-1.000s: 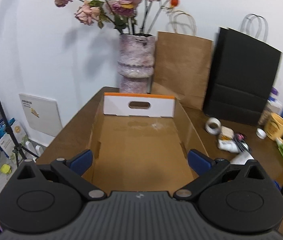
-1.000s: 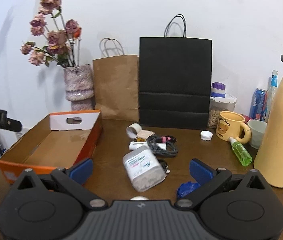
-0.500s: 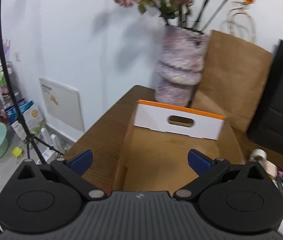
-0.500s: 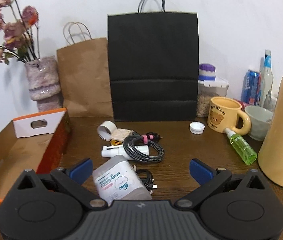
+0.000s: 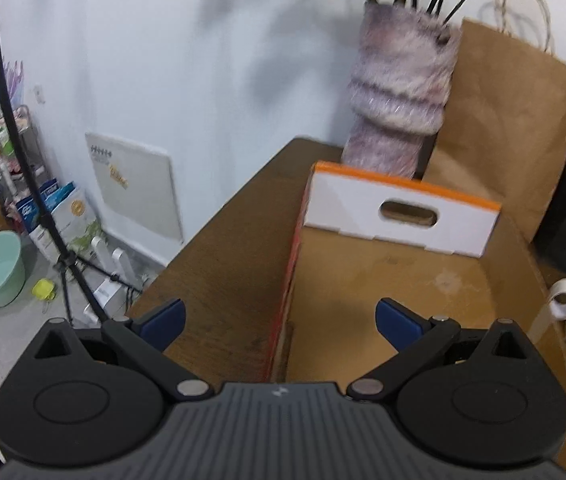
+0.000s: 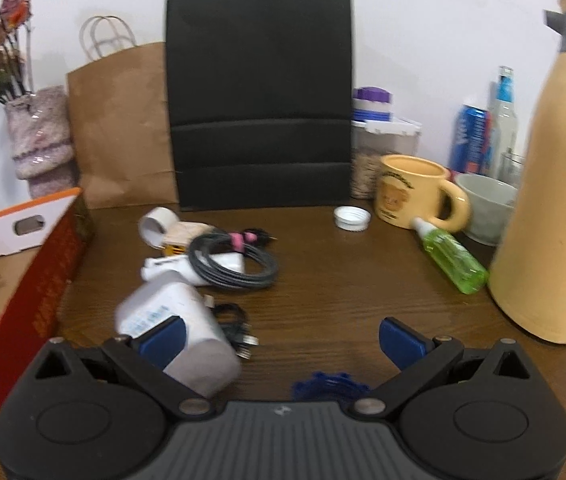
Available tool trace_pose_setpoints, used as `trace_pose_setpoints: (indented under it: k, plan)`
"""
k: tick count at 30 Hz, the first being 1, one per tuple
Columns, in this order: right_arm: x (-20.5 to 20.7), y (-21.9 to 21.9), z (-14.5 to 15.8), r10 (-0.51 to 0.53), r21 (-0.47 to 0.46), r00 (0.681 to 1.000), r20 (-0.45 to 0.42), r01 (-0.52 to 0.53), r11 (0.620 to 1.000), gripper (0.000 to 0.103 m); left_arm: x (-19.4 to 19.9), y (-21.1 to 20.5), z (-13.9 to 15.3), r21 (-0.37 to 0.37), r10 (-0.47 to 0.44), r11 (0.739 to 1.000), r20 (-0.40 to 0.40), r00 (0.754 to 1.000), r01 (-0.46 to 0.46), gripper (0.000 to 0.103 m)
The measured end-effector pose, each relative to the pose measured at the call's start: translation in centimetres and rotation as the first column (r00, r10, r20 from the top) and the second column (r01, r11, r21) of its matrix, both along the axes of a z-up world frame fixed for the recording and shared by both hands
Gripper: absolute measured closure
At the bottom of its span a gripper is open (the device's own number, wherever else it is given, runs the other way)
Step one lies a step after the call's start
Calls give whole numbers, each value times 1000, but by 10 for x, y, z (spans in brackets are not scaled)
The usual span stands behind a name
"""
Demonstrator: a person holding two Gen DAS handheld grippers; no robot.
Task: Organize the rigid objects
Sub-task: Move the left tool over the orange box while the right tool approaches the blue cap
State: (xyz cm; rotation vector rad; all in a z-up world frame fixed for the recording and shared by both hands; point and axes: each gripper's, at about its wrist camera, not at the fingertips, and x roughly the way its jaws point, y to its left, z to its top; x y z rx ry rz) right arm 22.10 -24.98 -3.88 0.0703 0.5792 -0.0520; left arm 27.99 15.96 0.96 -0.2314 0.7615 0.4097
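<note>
Nothing has gone into the cardboard box [image 5: 403,280] yet; its brown floor is bare, and it sits at the left end of the wooden surface [image 6: 343,280], in front of the mottled vase [image 5: 399,92]. The things to be tidied lie in a loose heap just to the right of the box: a white pouch [image 6: 175,320] nearest, a coiled grey cable [image 6: 235,260] beyond it, a roll of tape [image 6: 157,226] at the far side, and a green spray bottle [image 6: 451,256] well off to the right beside the yellow mug [image 6: 415,192].

The step in hand looks like the first pick, and the pouch seems the sensible target. To do it well, I would shift the right tool [image 6: 281,338] leftward so the pouch sits squarely between the pads, and come down clear of the small black cable [image 6: 235,320] that touches its right side, or that cable may be dragged along.

The right tool is spread wide and holds nothing; its left pad overlaps the pouch in this view, but I cannot tell whether they touch. The left tool [image 5: 281,320] is also wide apart and empty, hanging over the box's near left wall
</note>
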Motion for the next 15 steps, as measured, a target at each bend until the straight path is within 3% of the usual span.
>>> trace_pose_setpoints:
  k: [4,11,15]
  plan:
    - [-10,-14,-3,-36,10,999,-4,36,999,0,1,8,-13,-36,18,999,-39,999,-19,2]
    - [-34,-28,-3,-52,18,998,19,52,999,0,-3,18,-20,-88,39,995,-77,996,-45,30]
    - [-38,-33,-7,-72,22,997,-4,72,997,0,-5,15,-16,-68,50,996,-97,994,-57,35]
